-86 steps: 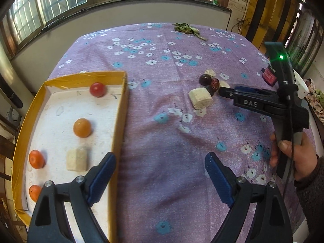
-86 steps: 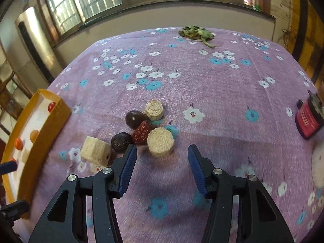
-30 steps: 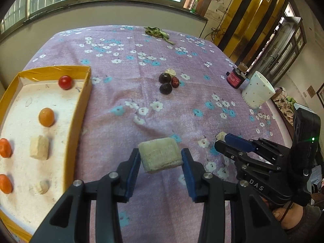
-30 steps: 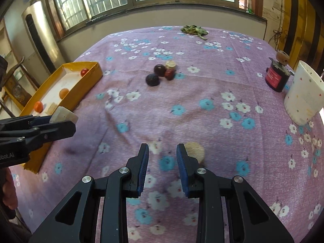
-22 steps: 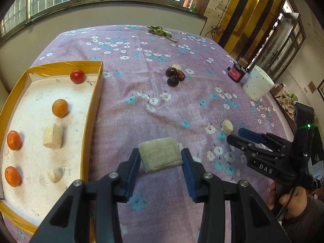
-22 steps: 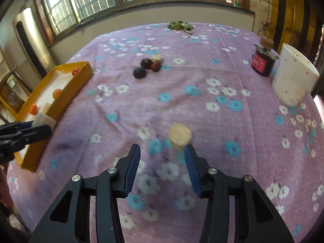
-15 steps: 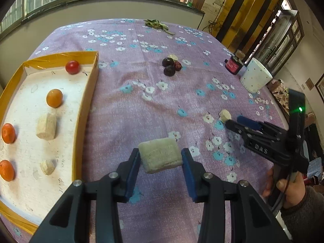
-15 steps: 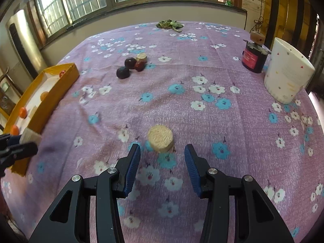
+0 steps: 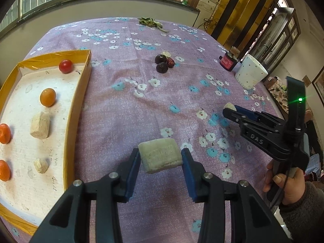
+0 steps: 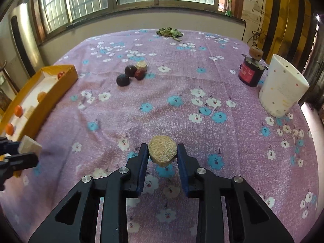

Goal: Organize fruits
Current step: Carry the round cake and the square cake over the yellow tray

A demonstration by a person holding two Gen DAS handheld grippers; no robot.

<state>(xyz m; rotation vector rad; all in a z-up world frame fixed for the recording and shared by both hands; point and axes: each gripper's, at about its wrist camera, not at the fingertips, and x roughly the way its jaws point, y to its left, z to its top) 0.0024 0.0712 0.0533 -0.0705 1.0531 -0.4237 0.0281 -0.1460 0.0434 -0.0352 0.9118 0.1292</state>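
Observation:
My left gripper (image 9: 161,160) is shut on a pale blocky fruit chunk (image 9: 160,155), held above the purple cloth to the right of the yellow tray (image 9: 80,93). The tray holds a red tomato (image 9: 65,66), several orange fruits (image 9: 48,97) and two pale chunks (image 9: 40,125). My right gripper (image 10: 162,154) is shut on a round pale fruit slice (image 10: 162,150) above the cloth; it also shows in the left wrist view (image 9: 232,110). Two dark plums (image 10: 123,80), a red date (image 10: 139,74) and another pale slice (image 10: 141,64) lie mid-table.
A white spotted cup (image 10: 282,90) and a dark red jar (image 10: 250,71) with a cork on top stand at the right edge. Green leaves (image 10: 169,32) lie at the far edge. The flowered purple cloth (image 10: 182,105) covers the table.
The right gripper dropped the round slice on the cloth, opened, then closed on it again. The left gripper has kept its chunk, shifting a little beside the tray.

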